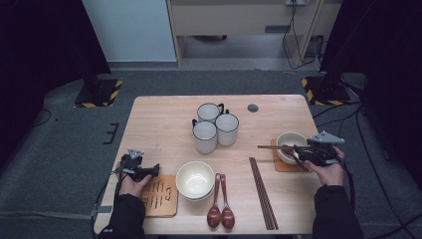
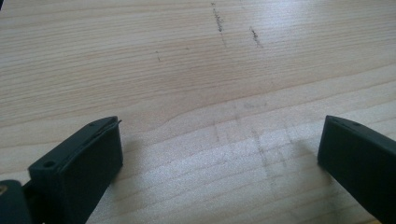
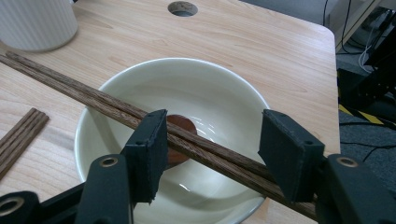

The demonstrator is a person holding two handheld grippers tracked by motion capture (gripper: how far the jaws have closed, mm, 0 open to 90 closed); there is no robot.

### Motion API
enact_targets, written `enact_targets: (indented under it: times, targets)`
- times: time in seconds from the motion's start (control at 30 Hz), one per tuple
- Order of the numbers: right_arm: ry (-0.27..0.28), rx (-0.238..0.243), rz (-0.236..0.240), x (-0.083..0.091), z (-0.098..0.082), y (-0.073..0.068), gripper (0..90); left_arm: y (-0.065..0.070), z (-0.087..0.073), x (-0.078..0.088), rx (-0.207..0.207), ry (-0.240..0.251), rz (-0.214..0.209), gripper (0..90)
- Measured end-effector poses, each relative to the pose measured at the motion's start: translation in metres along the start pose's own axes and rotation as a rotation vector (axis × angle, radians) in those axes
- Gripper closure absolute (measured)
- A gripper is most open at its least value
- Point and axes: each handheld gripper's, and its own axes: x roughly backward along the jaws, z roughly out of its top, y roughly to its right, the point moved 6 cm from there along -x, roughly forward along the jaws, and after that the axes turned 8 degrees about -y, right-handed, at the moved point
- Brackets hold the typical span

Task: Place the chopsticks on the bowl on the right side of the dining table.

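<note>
A pair of dark wooden chopsticks [image 1: 272,147] [image 3: 93,100] lies across the rim of a cream bowl [image 1: 290,139] [image 3: 187,84] on a wooden coaster [image 1: 284,167] at the table's right. My right gripper [image 1: 299,150] [image 3: 214,122] hovers over that bowl, open, with the chopsticks running slantwise between its jaws and neither pad pressing them. A reddish-brown rounded piece [image 3: 180,122] lies inside the bowl, half hidden. My left gripper [image 1: 154,170] [image 2: 219,126] is open low over bare table wood at the left, with nothing between its jaws.
Three white mugs [image 1: 215,127] stand at the table's middle back. Stacked cream bowls [image 1: 195,180], two brown spoons [image 1: 220,199] and another chopstick pair [image 1: 263,191] [image 3: 16,135] lie near the front. A wooden coaster [image 1: 161,196] sits beside my left hand.
</note>
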Motion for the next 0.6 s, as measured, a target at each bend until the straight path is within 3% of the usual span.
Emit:
enact_targets:
  times: [0.3, 0.6]
  targets:
    - [0.016, -0.006, 0.002, 0.001, 0.001, 0.001, 42.8, 0.0, 0.0, 0.0, 0.0, 0.0, 0.0, 0.0]
    - [0.062, -0.033, 0.035, 0.011, 0.01, 0.0, 43.2, 0.0, 0.0, 0.0, 0.0, 0.0, 0.0, 0.0]
